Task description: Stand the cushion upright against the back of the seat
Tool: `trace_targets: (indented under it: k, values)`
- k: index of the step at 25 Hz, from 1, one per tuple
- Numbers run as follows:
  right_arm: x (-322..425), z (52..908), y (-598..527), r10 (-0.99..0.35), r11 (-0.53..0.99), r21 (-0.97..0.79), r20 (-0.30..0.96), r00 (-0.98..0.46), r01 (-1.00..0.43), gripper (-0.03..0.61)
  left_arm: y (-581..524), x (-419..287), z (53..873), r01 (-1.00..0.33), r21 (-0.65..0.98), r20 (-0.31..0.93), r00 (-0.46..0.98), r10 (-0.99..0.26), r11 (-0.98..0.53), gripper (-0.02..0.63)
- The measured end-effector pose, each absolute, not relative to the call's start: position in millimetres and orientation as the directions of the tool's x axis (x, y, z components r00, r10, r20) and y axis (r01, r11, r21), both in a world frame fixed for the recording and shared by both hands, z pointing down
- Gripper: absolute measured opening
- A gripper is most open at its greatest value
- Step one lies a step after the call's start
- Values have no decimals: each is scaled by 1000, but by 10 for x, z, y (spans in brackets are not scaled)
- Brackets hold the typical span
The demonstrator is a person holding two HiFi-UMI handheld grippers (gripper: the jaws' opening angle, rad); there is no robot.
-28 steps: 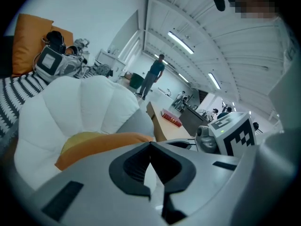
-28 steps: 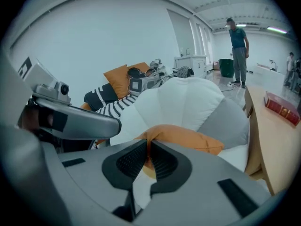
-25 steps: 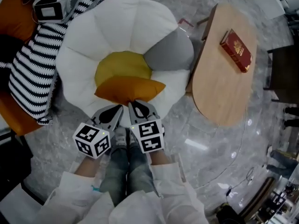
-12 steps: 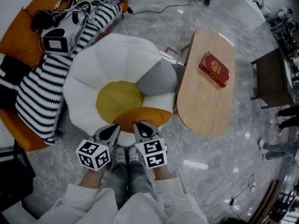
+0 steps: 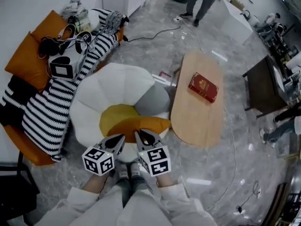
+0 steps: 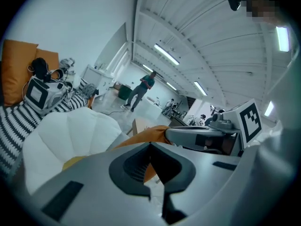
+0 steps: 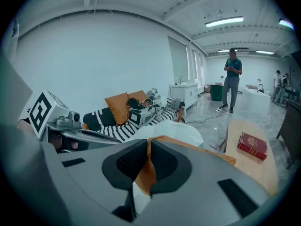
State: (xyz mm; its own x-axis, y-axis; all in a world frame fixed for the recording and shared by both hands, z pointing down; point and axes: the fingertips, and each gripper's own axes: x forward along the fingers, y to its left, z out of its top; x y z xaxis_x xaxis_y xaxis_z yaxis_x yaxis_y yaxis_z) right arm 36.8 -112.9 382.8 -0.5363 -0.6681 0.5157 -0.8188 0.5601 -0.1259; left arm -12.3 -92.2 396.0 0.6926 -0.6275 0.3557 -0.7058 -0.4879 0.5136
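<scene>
An orange cushion (image 5: 141, 125) hangs over the front edge of a white petal-shaped seat (image 5: 113, 86) with a yellow centre (image 5: 114, 117). My left gripper (image 5: 120, 138) and right gripper (image 5: 139, 135) sit side by side at the cushion's near edge. In the left gripper view the jaws (image 6: 150, 147) are shut on a fold of orange fabric (image 6: 146, 135). The right gripper view shows the same: its jaws (image 7: 147, 143) pinch the cushion (image 7: 188, 147), which spreads away past them. A grey cushion (image 5: 151, 100) lies on the seat's right side.
An oval wooden table (image 5: 197, 112) with a red book (image 5: 203, 86) stands right of the seat. To the left is an orange sofa (image 5: 28, 55) with a striped blanket (image 5: 47, 112) and a device (image 5: 61, 68). A person (image 5: 202, 1) stands far off. A cable crosses the floor.
Both grippers have risen together with the orange cushion, lifting its near edge off the seat. The seat and table look smaller and farther below.
</scene>
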Motion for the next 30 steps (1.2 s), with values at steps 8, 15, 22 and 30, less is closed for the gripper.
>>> trace_targets:
  k: [8, 15, 22, 30]
  values:
    - [373, 3211, -1101, -690, 591, -75, 469, -551, -803, 32, -919, -225, 3415, -725, 474, 317, 671, -671, -500, 7]
    - [356, 3228, -1249, -675, 602, -51, 500, -542, -797, 32, -1023, -279, 3410, -740, 453, 343, 659, -669, -497, 8]
    - [263, 3331, -1418, -661, 604, -40, 533, -528, -796, 34, -1179, -350, 3502, -738, 462, 367, 664, -651, -492, 7]
    - [156, 3472, -1689, -685, 559, -57, 531, -500, -827, 32, -1377, -433, 3581, -729, 435, 375, 681, -629, -529, 8]
